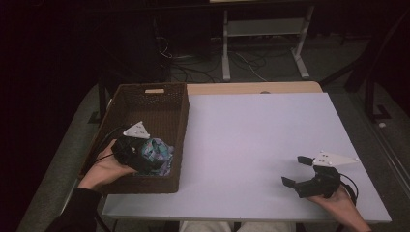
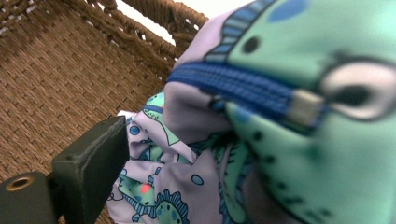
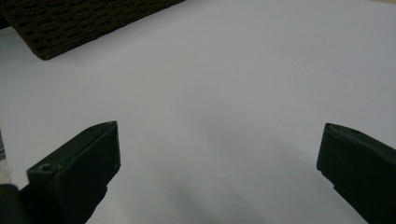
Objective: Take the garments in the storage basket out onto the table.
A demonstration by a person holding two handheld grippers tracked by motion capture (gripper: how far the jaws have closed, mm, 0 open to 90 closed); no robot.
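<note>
I see the left gripper (image 1: 153, 157) inside the basket (image 1: 145, 96), at about 8 o'clock on the surface (image 1: 251, 135). The pouch (image 1: 162, 150) lies in the near right corner of the basket, directly in front of this gripper. In the left gripper view the pouch (image 2: 289, 140) is very close. One left finger (image 2: 91, 163) stands just beside the cloth at 7 o'clock of the picture, at its lower fold, but I cannot tell if it touches. The other finger is hidden behind the cloth. The fingers stand wide apart, and I cannot tell whether they press the pouch or are released.

The pouch is lilac with green dinosaur figures and a blue zipper (image 2: 233, 84) with a metal end. I can read no brand or writing on it.

The right gripper (image 1: 296, 170) rests at about 4 o'clock on the surface, well apart from the basket. Its fingers (image 3: 79, 163) are spread wide and released, with bare surface between them. They hold nothing.
</note>
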